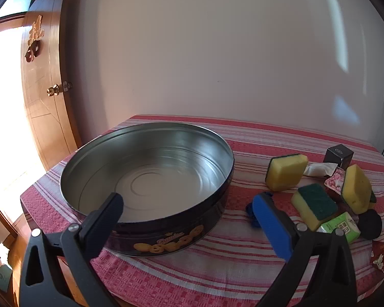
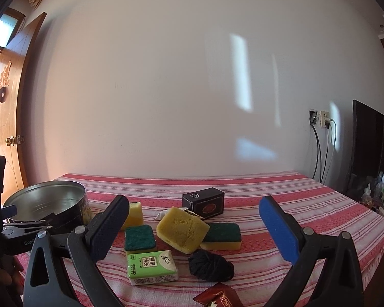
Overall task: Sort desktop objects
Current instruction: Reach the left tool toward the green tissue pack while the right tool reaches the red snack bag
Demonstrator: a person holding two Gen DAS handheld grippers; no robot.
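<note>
An empty round metal cookie tin (image 1: 151, 179) stands on the striped tablecloth at the left; it also shows in the right wrist view (image 2: 46, 204). My left gripper (image 1: 189, 220) is open and empty over the tin's near rim. To the right lies a cluster: several yellow-green sponges (image 2: 183, 229) (image 1: 286, 174), a green tissue pack (image 2: 152, 267), a black yarn ball (image 2: 211, 266), a black box (image 2: 203, 202) and a red wrapped sweet (image 2: 216, 298). My right gripper (image 2: 194, 225) is open and empty, just before the cluster.
The red and white striped tablecloth (image 2: 281, 194) covers the table against a plain wall. A wooden door (image 1: 43, 102) is at the left. Wall sockets with cables (image 2: 322, 133) and a dark screen (image 2: 371, 148) are at the right.
</note>
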